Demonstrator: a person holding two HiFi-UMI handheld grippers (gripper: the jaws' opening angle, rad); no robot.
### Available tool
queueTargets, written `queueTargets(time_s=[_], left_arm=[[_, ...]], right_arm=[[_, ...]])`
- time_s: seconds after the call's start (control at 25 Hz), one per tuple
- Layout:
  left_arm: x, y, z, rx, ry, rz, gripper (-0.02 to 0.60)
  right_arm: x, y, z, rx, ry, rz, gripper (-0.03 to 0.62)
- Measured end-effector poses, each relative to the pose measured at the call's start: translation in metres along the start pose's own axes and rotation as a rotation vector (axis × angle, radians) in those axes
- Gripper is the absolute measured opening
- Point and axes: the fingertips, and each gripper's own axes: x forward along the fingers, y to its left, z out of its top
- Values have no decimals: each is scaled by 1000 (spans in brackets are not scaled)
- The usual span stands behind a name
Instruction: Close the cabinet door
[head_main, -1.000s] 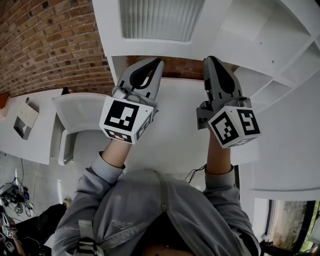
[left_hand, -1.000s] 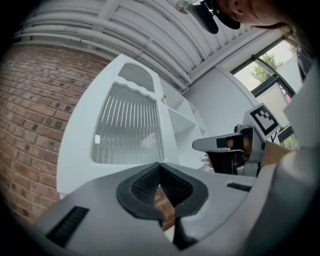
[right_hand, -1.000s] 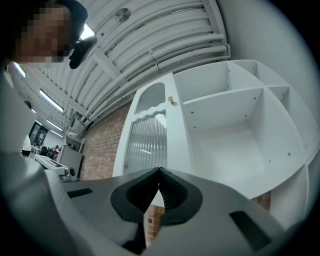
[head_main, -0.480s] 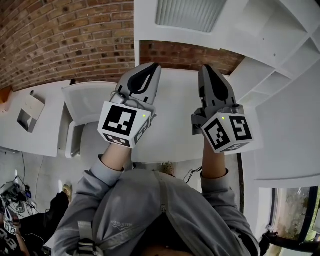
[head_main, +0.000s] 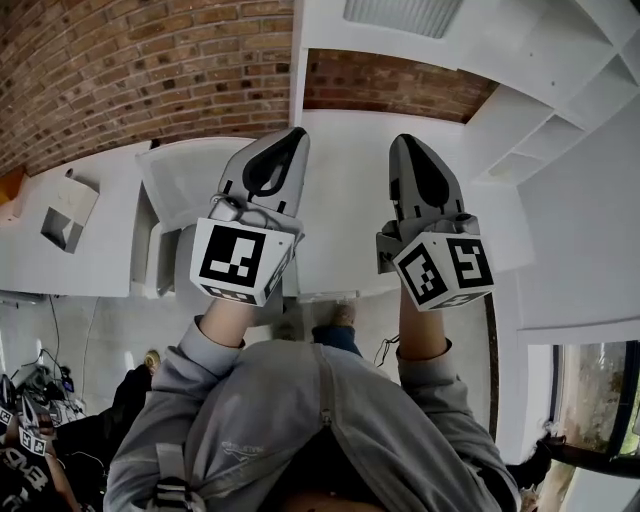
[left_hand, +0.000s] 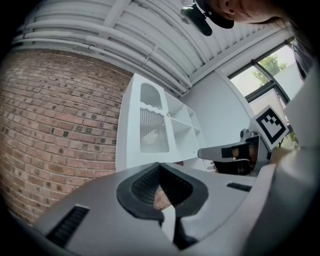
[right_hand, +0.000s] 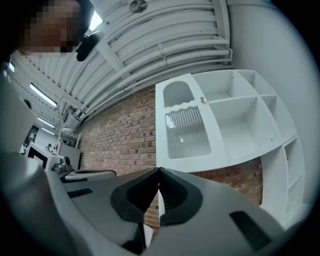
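Two claws: left claw (head_main: 298, 132) clenched, empty; right claw (head_main: 398, 140) clenched, empty. One ribbed-panel cabinet door (right_hand: 184, 131) ahead, untouched.

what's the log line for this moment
left gripper: shut, empty | right gripper: shut, empty | door: open, untouched | cabinet: shelves exposed

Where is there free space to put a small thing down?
The white tabletop is bare between the left gripper and the right gripper. The open cabinet shelves look empty too. Crowded: the floor at lower left, with cables.
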Motion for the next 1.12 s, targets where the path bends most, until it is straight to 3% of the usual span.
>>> queueTargets(time_s=[0.32, 0.56, 1.12], left_arm=[[-33, 1, -1, -3, -41, 102, 6], [-42, -1, -18, -23, 4, 152, 6], [-56, -14, -38, -44, 38, 183, 6]], right_arm=[[-17, 27, -10, -70, 17, 4, 25], [-18, 31, -27, -101, 28, 8, 26], [-35, 43, -58, -139, 54, 26, 25]])
